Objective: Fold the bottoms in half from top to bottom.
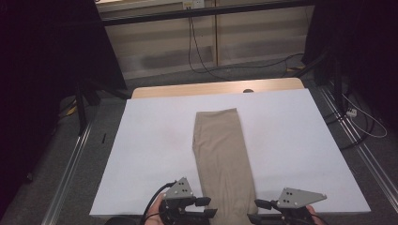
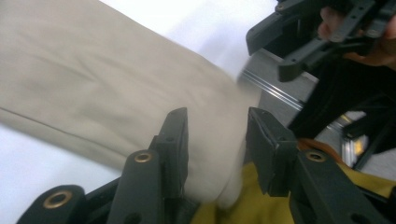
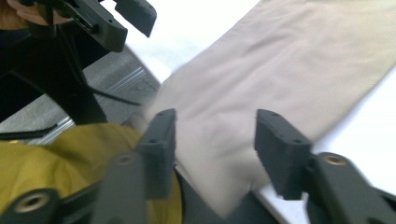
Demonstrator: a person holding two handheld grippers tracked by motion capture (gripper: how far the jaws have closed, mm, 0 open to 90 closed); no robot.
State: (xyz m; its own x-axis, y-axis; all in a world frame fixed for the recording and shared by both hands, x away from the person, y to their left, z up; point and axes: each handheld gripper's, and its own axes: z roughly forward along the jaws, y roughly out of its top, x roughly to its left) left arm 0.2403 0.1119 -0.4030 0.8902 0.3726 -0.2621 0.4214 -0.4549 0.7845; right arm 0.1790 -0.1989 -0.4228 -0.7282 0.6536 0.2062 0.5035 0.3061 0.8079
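Observation:
A long tan folded cloth [image 1: 223, 154] lies lengthwise down the middle of the white table sheet [image 1: 155, 140], its near end hanging over the front edge. My left gripper [image 1: 209, 206] stands at the left of that near end and my right gripper [image 1: 258, 210] at the right. In the left gripper view the cloth [image 2: 93, 84] runs between the spread jaws of the left gripper [image 2: 217, 140], and the pads do not press on it. In the right gripper view the cloth [image 3: 289, 60] likewise sits loose between the parted jaws of the right gripper [image 3: 215, 140].
A strip of wooden tabletop [image 1: 211, 88] shows beyond the sheet's far edge. Metal floor rails [image 1: 70, 159] run along both sides, and cables [image 1: 356, 117] lie on the floor at right. A yellow garment [image 2: 252, 200] on the person shows below the jaws.

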